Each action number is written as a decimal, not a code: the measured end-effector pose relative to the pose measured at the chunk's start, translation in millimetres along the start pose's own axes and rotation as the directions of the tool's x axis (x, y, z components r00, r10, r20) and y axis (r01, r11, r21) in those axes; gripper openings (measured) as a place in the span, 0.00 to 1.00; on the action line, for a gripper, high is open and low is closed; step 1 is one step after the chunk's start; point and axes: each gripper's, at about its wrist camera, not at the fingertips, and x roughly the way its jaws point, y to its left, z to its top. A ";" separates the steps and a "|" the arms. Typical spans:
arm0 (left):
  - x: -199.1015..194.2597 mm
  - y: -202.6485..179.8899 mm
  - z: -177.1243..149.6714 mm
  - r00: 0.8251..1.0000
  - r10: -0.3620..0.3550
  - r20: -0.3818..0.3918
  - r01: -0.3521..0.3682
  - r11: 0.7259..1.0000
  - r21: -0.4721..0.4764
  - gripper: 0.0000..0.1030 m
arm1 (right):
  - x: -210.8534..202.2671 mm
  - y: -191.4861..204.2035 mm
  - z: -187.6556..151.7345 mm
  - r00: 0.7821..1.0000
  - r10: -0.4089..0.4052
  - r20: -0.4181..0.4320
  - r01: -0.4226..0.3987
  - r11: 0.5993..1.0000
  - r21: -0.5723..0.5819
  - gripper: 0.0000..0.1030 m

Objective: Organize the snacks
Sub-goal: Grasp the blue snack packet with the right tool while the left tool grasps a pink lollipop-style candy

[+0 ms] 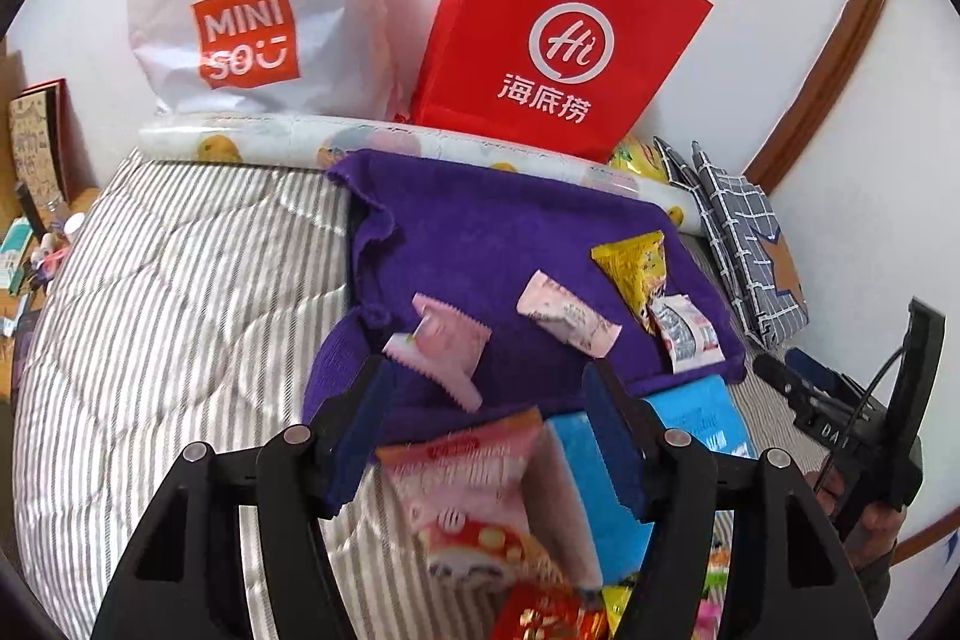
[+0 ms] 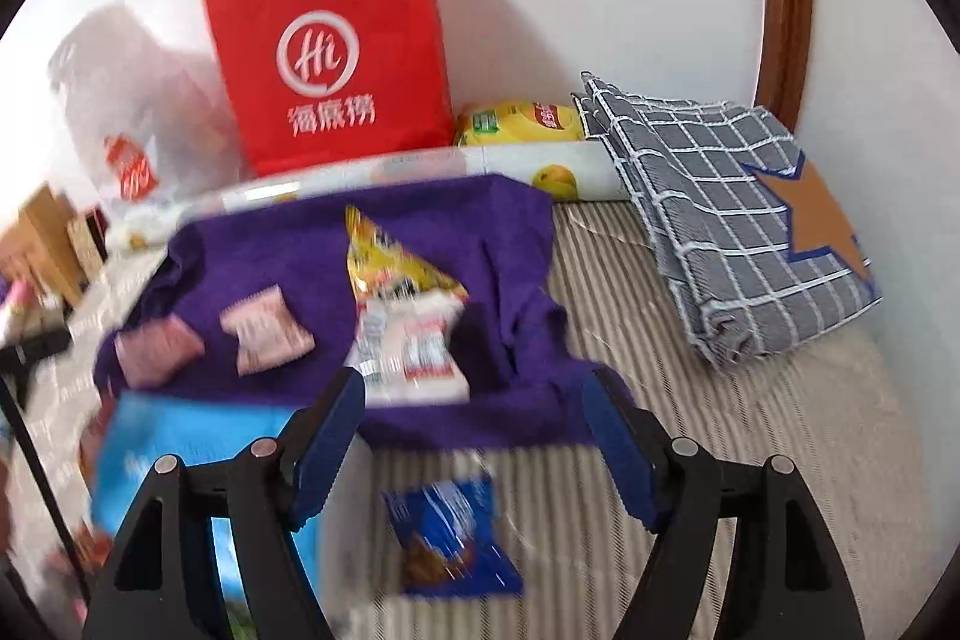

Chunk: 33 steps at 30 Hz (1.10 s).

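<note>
Purple cloth (image 1: 492, 220): two pink packets (image 1: 441, 346), one yellow (image 1: 636, 268).

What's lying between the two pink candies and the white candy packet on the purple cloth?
Just bare purple cloth. The left wrist view shows the pink candies, then a gap, then the white packet beside the yellow packet.

striped quilt (image 1: 180, 280) carries purple cloth (image 1: 480, 226), blue packets (image 2: 180, 448), dark blue snack (image 2: 450, 538) – checked pillow (image 2: 738, 220) at wall
</note>
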 end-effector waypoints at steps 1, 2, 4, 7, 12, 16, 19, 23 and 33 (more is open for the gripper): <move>-3.1 0.9 -3.2 1.000 0.007 -0.001 -0.007 1.000 -0.004 0.63 | -1.0 1.0 -5.7 1.000 -0.016 -0.010 0.016 1.000 -0.025 0.72; -5.2 1.9 -6.7 1.000 0.015 -0.003 -0.015 1.000 -0.007 0.63 | -0.7 1.5 -11.2 1.000 -0.023 -0.021 0.022 0.999 -0.043 0.72; -8.8 3.6 -14.5 1.000 0.026 -0.013 -0.026 1.000 -0.010 0.63 | 2.8 -0.5 -20.9 0.999 -0.013 -0.045 0.011 0.998 -0.057 0.72; -14.0 7.0 -25.4 0.999 0.029 -0.029 -0.029 0.999 -0.018 0.63 | 12.9 -9.9 -31.6 0.996 0.020 -0.090 -0.022 0.999 -0.024 0.68; -25.0 11.3 -40.2 0.998 0.052 -0.038 -0.053 0.998 -0.016 0.63 | 21.4 -21.0 -44.0 0.986 0.091 -0.138 -0.089 0.996 0.024 0.60; -33.0 14.9 -48.4 0.998 0.055 -0.041 -0.056 0.998 -0.020 0.63 | 20.2 -16.4 -51.0 0.979 0.147 -0.141 -0.148 0.989 0.002 0.59; -32.5 15.1 -51.6 0.997 0.051 -0.054 -0.052 0.998 -0.026 0.63 | 17.5 -12.6 -55.2 0.979 0.170 -0.116 -0.174 0.985 -0.021 0.42; -33.8 13.1 -55.9 0.997 0.052 -0.062 -0.054 0.998 -0.026 0.63 | 15.6 -19.9 -58.4 0.968 0.212 -0.131 -0.212 0.977 0.019 0.17; -36.5 12.4 -62.7 0.997 0.028 -0.068 -0.030 0.999 -0.039 0.63 | -1.3 -34.0 -60.7 0.973 0.198 -0.117 -0.191 0.979 0.067 0.22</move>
